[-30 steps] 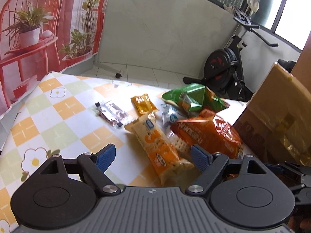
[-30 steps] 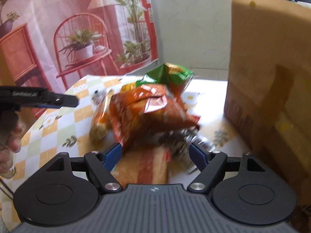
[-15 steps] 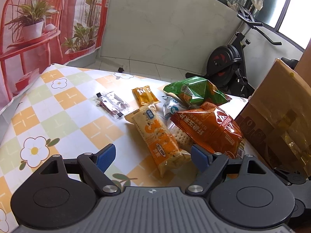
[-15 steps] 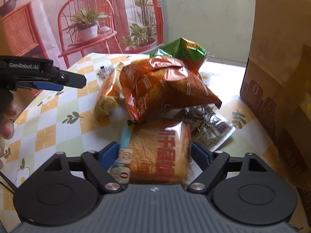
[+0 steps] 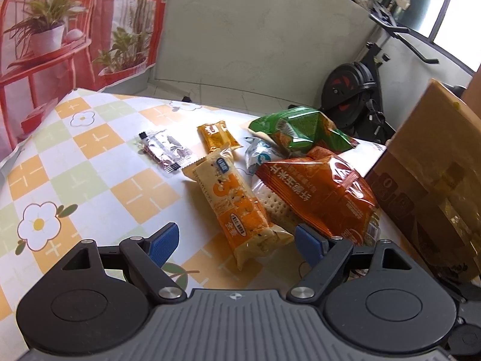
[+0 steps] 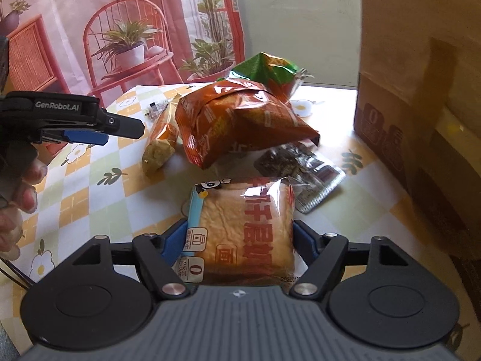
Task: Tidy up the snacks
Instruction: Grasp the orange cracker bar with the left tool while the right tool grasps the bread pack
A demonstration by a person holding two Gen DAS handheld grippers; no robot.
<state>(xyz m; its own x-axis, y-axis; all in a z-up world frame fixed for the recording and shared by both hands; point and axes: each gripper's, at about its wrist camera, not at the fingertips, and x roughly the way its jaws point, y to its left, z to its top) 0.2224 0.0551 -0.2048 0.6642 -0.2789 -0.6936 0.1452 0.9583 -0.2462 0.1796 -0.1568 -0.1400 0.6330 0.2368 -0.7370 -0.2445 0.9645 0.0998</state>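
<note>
Right gripper (image 6: 237,240) low over the bread packet (image 6: 243,228), jaws closing, blue pads at both side edges of the wrapper; whether they press yet I cannot tell, so no firm hold assumed. Packet lies flat on the checked tablecloth (image 6: 90,186), nearest of the pile, just in front of the big orange bag (image 6: 240,123), with a dark clear packet (image 6: 303,171) touching its far right corner. Left gripper (image 5: 237,240) jaws closing too, still wide, nothing between them; the long orange biscuit bar (image 5: 231,204) lies just ahead. Risks, as I judge them: soft bread could squash if the squeeze runs on; slick film could slip out on lifting if only the wrapper edge is caught; the dark packet may drag along. The cardboard box (image 6: 421,90) stands close on the right, so a swing that way could knock it.
</note>
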